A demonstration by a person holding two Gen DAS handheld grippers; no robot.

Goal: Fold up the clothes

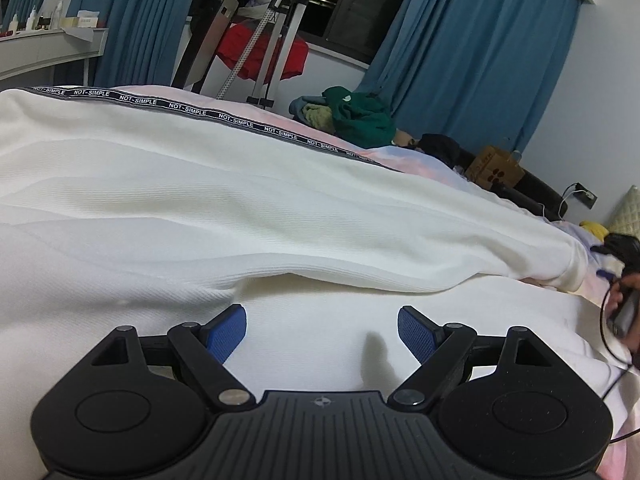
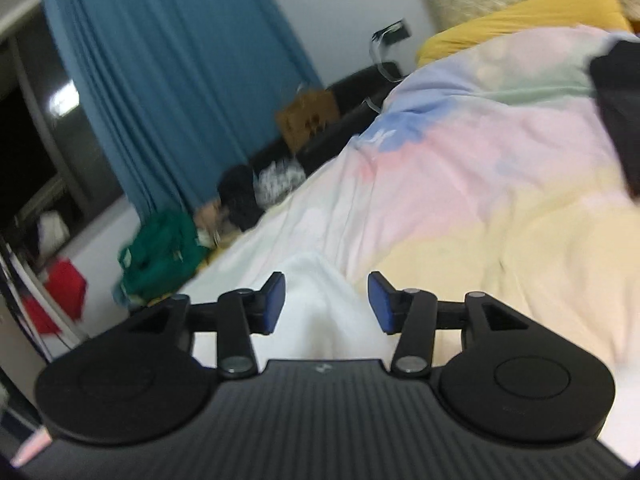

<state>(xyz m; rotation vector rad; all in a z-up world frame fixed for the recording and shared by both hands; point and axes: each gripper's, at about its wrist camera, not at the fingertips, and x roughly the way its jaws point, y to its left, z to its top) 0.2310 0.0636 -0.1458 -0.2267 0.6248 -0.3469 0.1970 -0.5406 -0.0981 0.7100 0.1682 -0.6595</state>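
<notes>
Garment: we see a white ribbed garment (image 1: 240,208) spread across the bed, filling most of the left wrist view, with a black tape printed NOT-SIMPLE (image 1: 224,118) running along its far edge.
Left gripper (image 1: 322,326): we see its blue pads (image 1: 228,330) wide apart just over the white fabric, nothing between them.
Right gripper (image 2: 326,302): our blurred view shows its jaws apart, with a fold of the white garment (image 2: 324,304) lying in the gap; we cannot tell whether the pads touch it.
Bed: a pastel quilt (image 2: 460,152) lies under the garment, with a yellow pillow (image 2: 540,12) at the far right.
Far side: we see a green garment (image 1: 360,114) heaped at the bed's far edge, blue curtains (image 1: 472,52) behind it, and a cardboard box (image 1: 494,168) to the right.
</notes>
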